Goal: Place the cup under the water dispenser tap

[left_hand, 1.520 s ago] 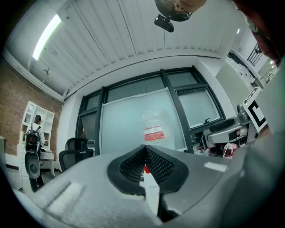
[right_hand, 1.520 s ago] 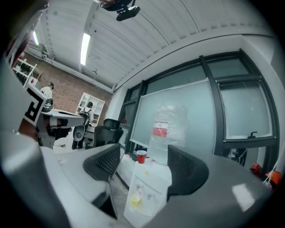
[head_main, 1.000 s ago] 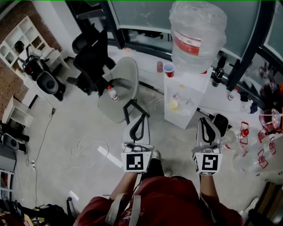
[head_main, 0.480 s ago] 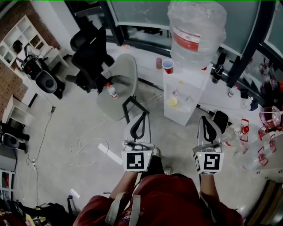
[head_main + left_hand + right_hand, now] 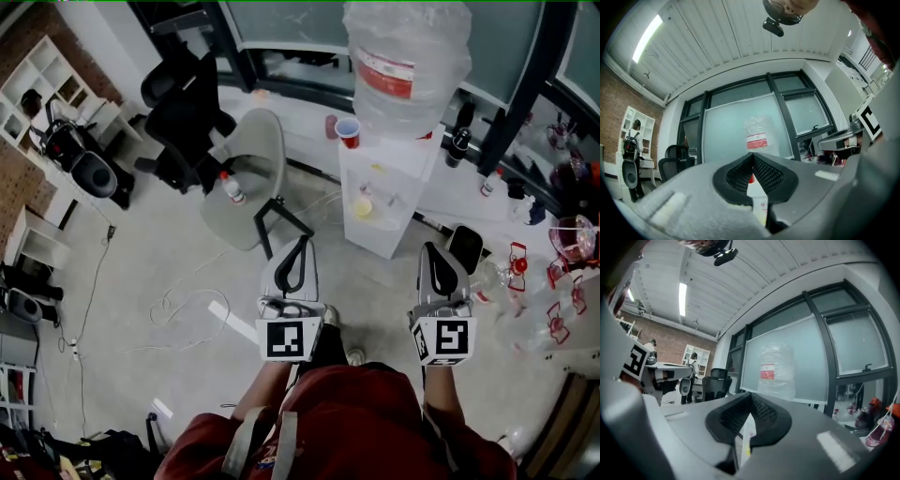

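The red cup (image 5: 348, 132) stood upright at the upper middle of the head view, on the flat top of the white water dispenser (image 5: 380, 202), just left of the big water bottle (image 5: 405, 66). It was not under a tap. The dispenser's front face, with a yellow spot on it, was seen too steeply to make out the taps.

The left gripper (image 5: 301, 241) and the right gripper (image 5: 430, 249) hung side by side in the lower middle of the frame, well apart from the dispenser and pointing toward it. In each gripper view the fingers (image 5: 738, 173) met at their tips with nothing held between them.

By my judgement the step in hand was the approach to the cup. The next move called for parting one gripper's fingers, reaching up to the dispenser's top and closing gently on the cup's thin wall without tipping it.
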